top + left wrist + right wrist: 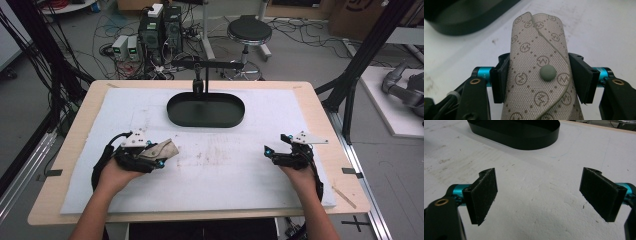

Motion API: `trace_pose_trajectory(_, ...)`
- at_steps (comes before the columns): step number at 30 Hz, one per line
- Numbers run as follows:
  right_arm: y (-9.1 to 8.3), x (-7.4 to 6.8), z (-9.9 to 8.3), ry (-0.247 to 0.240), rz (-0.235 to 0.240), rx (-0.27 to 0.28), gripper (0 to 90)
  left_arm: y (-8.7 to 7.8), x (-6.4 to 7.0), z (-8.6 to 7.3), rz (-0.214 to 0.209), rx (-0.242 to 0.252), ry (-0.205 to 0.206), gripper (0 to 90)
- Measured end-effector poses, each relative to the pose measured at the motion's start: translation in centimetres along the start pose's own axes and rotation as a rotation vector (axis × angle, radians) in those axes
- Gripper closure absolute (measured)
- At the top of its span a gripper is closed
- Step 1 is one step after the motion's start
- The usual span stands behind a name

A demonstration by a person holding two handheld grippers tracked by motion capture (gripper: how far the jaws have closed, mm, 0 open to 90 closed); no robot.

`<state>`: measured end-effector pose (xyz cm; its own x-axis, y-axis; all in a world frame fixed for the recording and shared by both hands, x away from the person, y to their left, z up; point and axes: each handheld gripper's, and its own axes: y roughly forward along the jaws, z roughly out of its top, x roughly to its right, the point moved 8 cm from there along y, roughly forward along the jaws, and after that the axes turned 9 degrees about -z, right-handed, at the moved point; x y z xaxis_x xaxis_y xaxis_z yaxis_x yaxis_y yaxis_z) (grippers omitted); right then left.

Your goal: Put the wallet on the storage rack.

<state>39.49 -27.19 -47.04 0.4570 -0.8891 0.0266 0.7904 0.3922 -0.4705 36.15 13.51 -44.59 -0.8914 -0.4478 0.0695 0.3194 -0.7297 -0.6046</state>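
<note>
The left gripper (541,75) is clamped on a beige, monogram-patterned fabric pouch with a round snap button (539,62), held near the bench's left edge. The right gripper (539,197), jaws spread wide, holds nothing near the right edge. A black oval tray (205,110) sits toward the far edge, well apart from both.
</note>
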Motion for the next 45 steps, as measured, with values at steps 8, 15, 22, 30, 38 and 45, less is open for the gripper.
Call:
trace_pose_trajectory(8, -0.1, 0.0, -0.1, -0.003, 0.005, 0.002, 15.1, 1.0, -1.4, 3.7, -0.003, 0.012, 0.032, 38.5)
trace_pose_trajectory(15, -0.1, 0.0, -0.2, -0.002, 0.006, 0.000, 15.2, 2.1, -2.8, 5.8, -0.003, 0.022, 0.024, 38.5)
trace_pose_trajectory(22, 0.0, -0.1, -0.2, -0.004, 0.009, -0.002, 15.2, 3.5, -4.4, 7.5, -0.007, 0.024, 0.015, 38.4)
trace_pose_trajectory(30, 0.1, -0.1, -0.2, -0.009, 0.008, -0.002, 15.2, 5.3, -5.9, 9.6, -0.019, 0.016, 0.014, 38.3)
trace_pose_trajectory(38, 0.2, -0.1, -0.2, -0.004, 0.010, 0.000, 15.2, 7.8, -7.9, 10.9, -0.013, -0.024, 0.012, 38.0)
trace_pose_trajectory(45, 0.2, 0.0, -0.2, -0.003, 0.013, -0.001, 15.2, 10.1, -9.5, 12.5, -0.015, -0.016, 0.022, 37.9)
